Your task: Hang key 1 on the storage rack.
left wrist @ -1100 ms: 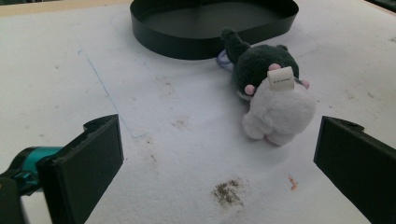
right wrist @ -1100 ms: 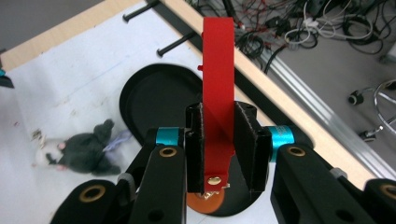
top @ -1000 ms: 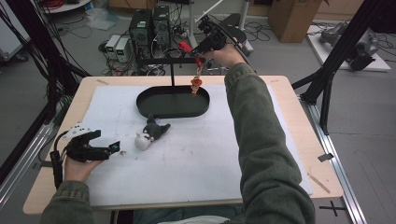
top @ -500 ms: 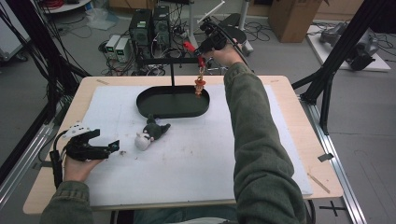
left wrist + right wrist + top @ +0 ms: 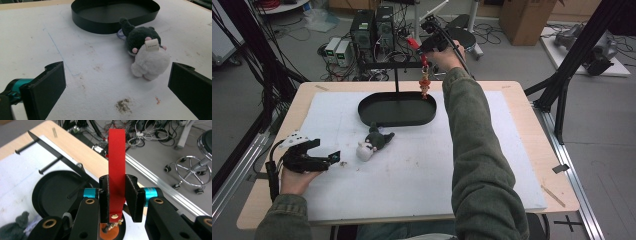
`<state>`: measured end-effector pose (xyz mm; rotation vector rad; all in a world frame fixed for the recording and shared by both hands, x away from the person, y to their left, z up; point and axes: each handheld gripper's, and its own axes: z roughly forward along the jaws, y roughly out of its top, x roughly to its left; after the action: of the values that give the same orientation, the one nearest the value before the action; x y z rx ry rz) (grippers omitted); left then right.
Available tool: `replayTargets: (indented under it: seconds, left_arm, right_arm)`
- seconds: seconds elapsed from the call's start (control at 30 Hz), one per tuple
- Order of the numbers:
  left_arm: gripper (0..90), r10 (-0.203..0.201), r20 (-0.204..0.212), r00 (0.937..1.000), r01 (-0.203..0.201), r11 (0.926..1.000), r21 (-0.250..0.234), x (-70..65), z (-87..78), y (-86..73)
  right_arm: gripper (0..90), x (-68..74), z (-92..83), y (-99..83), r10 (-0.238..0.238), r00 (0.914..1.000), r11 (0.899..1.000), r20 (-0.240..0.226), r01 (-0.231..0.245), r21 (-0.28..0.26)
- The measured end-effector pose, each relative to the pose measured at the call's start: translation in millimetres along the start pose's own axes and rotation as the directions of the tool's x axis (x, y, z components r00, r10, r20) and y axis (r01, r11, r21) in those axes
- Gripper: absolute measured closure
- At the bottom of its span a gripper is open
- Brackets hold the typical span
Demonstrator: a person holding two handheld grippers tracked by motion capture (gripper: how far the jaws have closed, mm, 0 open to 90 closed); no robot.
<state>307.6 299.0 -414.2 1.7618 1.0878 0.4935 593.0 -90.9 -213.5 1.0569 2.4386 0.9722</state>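
Right gripper (image 5: 424,54) is up above the far edge of the table (image 5: 532,150), jaws clamped on a red strap (image 5: 116,167). The strap sticks up between the pads in the right gripper view; a small brass rivet sits at its lower end. Below the strap hangs a small orange charm (image 5: 425,87), dangling free over the far right rim of the black tray (image 5: 397,111), not touching it as far as I can tell.

The tray is an oval base with a thin black post (image 5: 396,82) rising from its far side. In the right gripper view the post carries a crossbar with short pegs (image 5: 50,165) sticking out to the side. The strap is near the pegs but not on one.

Left gripper (image 5: 328,160) rests low on the white mat (image 5: 422,170) at the near left, jaws wide apart, nothing between the pads. In the left gripper view both jaws frame bare mat with a few dirt marks.

A plush toy (image 5: 146,53), dark head and white body with a small paper tag, lies on the mat just in front of the tray's near rim, between the tray and the left gripper. It is apart from the left jaws, close to the tray wall.
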Motion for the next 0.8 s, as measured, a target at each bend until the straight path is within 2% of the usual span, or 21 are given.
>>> replayTargets:
  seconds: [0.13, 0.17, 0.23, 0.33, 0.4, 0.5, 0.53, 0.6, 0.63, 0.8]
  left_arm:
    - [1.8, -0.014, 0.012, 0.9998, 0.014, 0.9999, 0.0, 2.6, 1.0, -0.3]
    - [1.8, -0.018, 0.008, 0.9998, 0.018, 0.9998, 0.003, 3.3, 1.8, -0.5]
    - [1.8, -0.024, 0.008, 0.9997, 0.024, 0.9997, 0.003, 3.9, 2.6, -0.7]
    - [1.8, -0.019, 0.004, 0.9998, 0.019, 0.9998, 0.003, 3.5, 2.3, -0.6]
    - [1.8, -0.024, 0.002, 0.9997, 0.024, 0.9997, 0.0, 3.5, 1.5, -0.5]
    - [1.8, -0.022, 0.003, 0.9998, 0.022, 0.9997, -0.006, 4.3, 0.7, -0.3]
    - [1.8, -0.025, 0.002, 0.9997, 0.025, 0.9997, -0.008, 4.6, 0.5, -0.2]
    - [1.8, -0.03, 0.004, 0.9995, 0.03, 0.9994, -0.014, 5.2, 0.2, 0.1]
    - [1.8, -0.027, 0.002, 0.9996, 0.027, 0.9996, -0.012, 5.2, 0.4, 0.3]
    - [1.8, -0.019, 0.005, 0.9998, 0.019, 0.9998, -0.005, 3.8, 1.2, 1.1]
  right_arm:
    - [73.5, 1.6, 3.2, 1.1, 0.009, 0.9999, 1.0, 0.009, -0.008, -0.02]
    - [68.6, 1.9, 4.6, 0.7, 0.015, 0.9998, 1.0, 0.015, -0.015, -0.019]
    - [34.2, 4.2, 2.6, 0.6, 0.029, 0.9954, 0.998, 0.092, -0.024, -0.055]
    - [19.2, 4.4, -5.0, -0.6, 0.03, 0.994, 0.997, 0.105, -0.022, -0.075]
    - [10.0, 4.2, -11.4, -2.5, 0.027, 0.9969, 0.997, 0.073, -0.022, -0.073]
    - [8.2, 6.7, -20.3, -6.8, 0.002, 0.9998, 0.996, 0.021, 0.0, -0.09]
    - [4.7, 8.2, -23.2, -8.7, 0.002, 1.0, 0.996, 0.001, -0.002, -0.089]
    - [3.1, 13.1, -27.4, -13.9, 0.035, 0.9985, 0.996, -0.043, -0.038, -0.076]
    - [2.4, 15.4, -28.3, -17.3, 0.035, 0.9979, 0.996, -0.054, -0.039, -0.077]
    - [1.6, 22.5, -27.6, -36.4, 0.006, 0.9986, 0.997, -0.053, -0.01, -0.071]
